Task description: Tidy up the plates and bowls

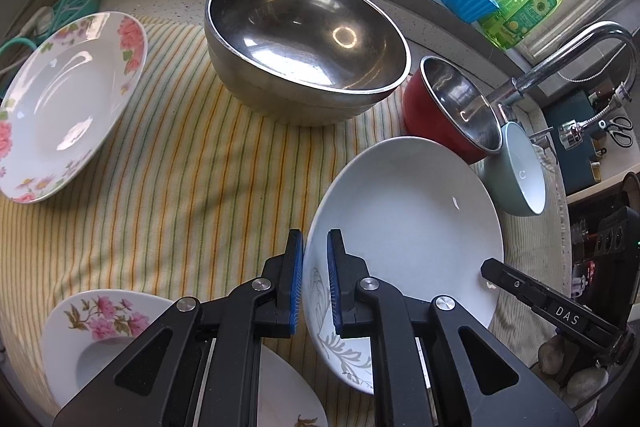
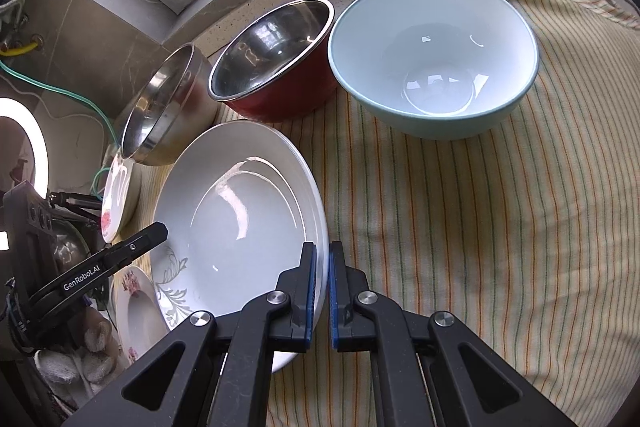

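As counted: three bowls [image 2: 434, 67], three plates [image 1: 404, 223].

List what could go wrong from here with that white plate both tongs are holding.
1. The left tongs and right tongs each pinch only the thin rim of the white plate, on opposite sides; if one slips, the plate may swing and drop onto the striped cloth.
2. The red bowl and pale green bowl sit close behind; a forward tilt could knock them.
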### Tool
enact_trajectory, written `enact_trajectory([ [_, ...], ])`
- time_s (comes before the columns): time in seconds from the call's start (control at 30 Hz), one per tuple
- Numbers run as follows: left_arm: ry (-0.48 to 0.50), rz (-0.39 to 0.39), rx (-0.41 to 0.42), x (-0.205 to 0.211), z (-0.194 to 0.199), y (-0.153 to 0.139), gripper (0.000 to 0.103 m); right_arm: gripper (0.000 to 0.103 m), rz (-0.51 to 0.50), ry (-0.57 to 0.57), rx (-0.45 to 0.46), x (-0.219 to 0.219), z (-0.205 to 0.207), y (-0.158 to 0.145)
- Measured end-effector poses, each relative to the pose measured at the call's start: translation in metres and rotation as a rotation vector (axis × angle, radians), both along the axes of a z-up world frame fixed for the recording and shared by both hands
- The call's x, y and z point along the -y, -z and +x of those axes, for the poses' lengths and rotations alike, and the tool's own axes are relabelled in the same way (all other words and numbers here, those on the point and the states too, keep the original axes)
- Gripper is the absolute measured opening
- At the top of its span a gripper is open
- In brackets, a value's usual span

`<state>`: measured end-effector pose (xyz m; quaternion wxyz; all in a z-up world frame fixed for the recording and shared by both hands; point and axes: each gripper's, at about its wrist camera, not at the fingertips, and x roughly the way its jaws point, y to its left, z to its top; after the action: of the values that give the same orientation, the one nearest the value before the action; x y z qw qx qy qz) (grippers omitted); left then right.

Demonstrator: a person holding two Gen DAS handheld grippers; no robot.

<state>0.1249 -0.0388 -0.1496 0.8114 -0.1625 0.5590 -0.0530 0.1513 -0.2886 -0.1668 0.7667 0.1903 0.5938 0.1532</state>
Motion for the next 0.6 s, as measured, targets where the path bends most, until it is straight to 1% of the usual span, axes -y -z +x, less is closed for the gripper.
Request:
enact_trajectory([
  [0.3, 0.002, -0.011, 0.026, -0.001, -0.009, -0.012, 0.01, 0.006, 0.006, 0.013, 0.018, 0.008, -0.008, -0.012],
  [0.6, -0.02, -0.015, 0.047, -0.014, -0.021, -0.02, 0.01, 0.006, 0.006, -0.008, 0.037, 0.0, -0.015, -0.025],
])
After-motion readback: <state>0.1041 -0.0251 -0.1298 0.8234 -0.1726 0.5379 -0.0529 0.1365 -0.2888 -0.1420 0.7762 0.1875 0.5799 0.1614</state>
